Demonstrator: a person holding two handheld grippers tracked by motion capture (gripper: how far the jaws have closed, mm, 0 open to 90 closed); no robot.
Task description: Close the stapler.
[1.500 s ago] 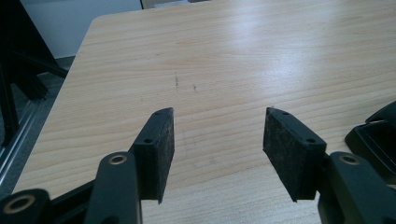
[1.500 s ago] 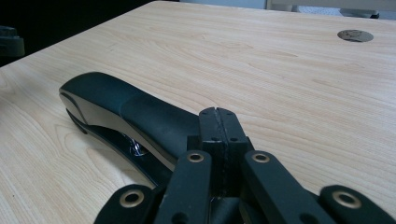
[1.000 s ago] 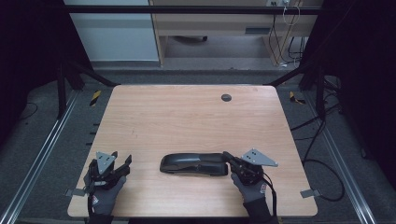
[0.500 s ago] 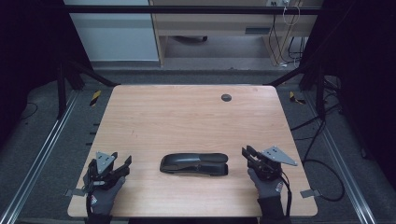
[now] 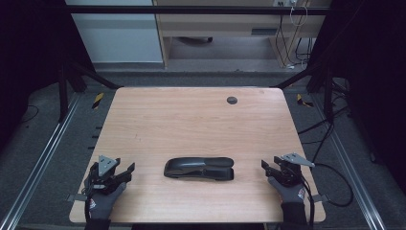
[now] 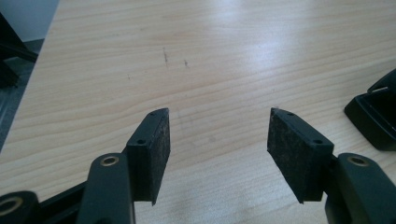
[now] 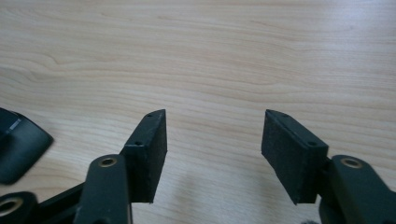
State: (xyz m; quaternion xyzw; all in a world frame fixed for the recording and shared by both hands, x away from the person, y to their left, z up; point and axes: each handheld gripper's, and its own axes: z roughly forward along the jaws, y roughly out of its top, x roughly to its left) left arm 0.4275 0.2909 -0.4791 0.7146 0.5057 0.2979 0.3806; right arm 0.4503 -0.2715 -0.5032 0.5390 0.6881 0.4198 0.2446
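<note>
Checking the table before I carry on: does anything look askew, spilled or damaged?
Nothing stands out. The black case lies flat near the front edge of the table, closed as far as I can tell. The left gripper and right gripper sit open, apart from it.

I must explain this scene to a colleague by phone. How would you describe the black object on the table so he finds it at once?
Look at the wooden table, near its front edge. Midway between the two grippers lies a long, black, glossy case, flat, its length running side to side. It is far larger than the small dark round spot near the back edge.
</note>
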